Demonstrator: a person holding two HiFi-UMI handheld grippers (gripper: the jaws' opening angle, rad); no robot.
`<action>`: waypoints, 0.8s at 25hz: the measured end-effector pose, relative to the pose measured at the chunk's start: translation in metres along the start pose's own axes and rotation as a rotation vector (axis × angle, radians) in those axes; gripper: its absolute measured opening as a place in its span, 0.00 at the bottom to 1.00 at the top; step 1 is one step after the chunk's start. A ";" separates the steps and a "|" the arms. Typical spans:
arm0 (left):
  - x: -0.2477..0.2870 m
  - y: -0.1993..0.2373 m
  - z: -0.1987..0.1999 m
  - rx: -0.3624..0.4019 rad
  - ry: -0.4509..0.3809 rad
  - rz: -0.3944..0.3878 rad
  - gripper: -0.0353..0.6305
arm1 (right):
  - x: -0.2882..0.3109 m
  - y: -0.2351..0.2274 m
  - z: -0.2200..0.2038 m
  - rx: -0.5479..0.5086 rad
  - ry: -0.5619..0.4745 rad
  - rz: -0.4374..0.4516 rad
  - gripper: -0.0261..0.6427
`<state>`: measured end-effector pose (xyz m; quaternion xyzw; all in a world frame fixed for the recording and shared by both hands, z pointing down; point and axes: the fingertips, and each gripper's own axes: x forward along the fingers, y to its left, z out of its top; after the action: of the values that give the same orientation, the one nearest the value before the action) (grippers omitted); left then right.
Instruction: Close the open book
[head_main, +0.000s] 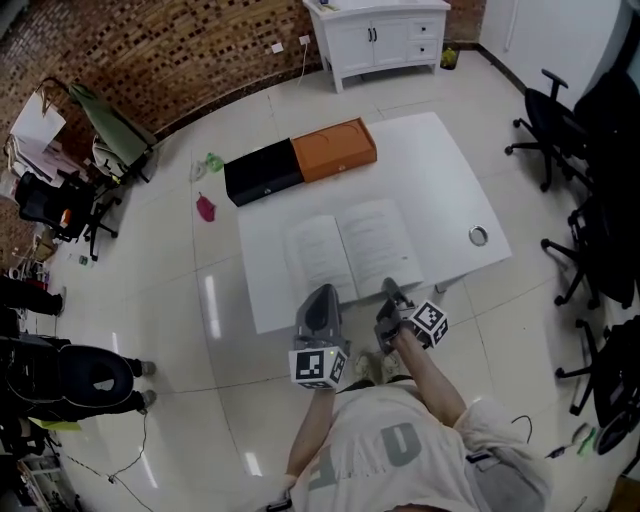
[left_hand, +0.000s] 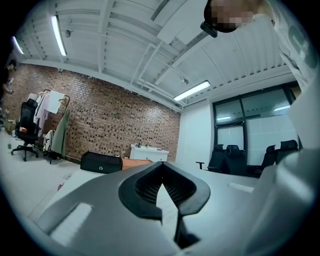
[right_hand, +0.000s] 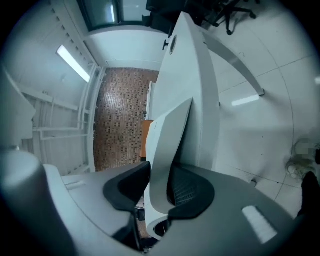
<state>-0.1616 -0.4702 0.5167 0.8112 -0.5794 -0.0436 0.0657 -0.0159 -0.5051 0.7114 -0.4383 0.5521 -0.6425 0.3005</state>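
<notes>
Right hand-held gripper (right_hand: 159, 172) clamps the open book (head_main: 350, 245) by its right half at the desk (head_main: 430, 170) near edge. Next, likely: fold that half leftward over the spine. Left hand-held gripper (left_hand: 161, 165) closed, empty.

The open book (head_main: 350, 245) is lying face up on the white tabletop (head_main: 440, 170), close to its near edge, showing two pale printed pages. Its right-hand half is curving slightly and sitting pinched between the jaws of the right hand-held gripper (head_main: 391, 294).
</notes>
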 end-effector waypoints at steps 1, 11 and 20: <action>-0.001 0.002 0.001 0.000 -0.001 0.005 0.08 | -0.001 0.001 0.000 0.008 -0.011 0.007 0.23; -0.016 0.025 -0.002 -0.035 -0.002 0.092 0.08 | -0.002 0.066 -0.044 -0.715 0.061 -0.057 0.19; -0.045 0.050 0.000 -0.058 -0.009 0.187 0.08 | 0.006 0.085 -0.083 -1.121 0.118 -0.091 0.20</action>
<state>-0.2231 -0.4433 0.5247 0.7512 -0.6514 -0.0577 0.0902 -0.1012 -0.4909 0.6297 -0.5175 0.8054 -0.2867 -0.0379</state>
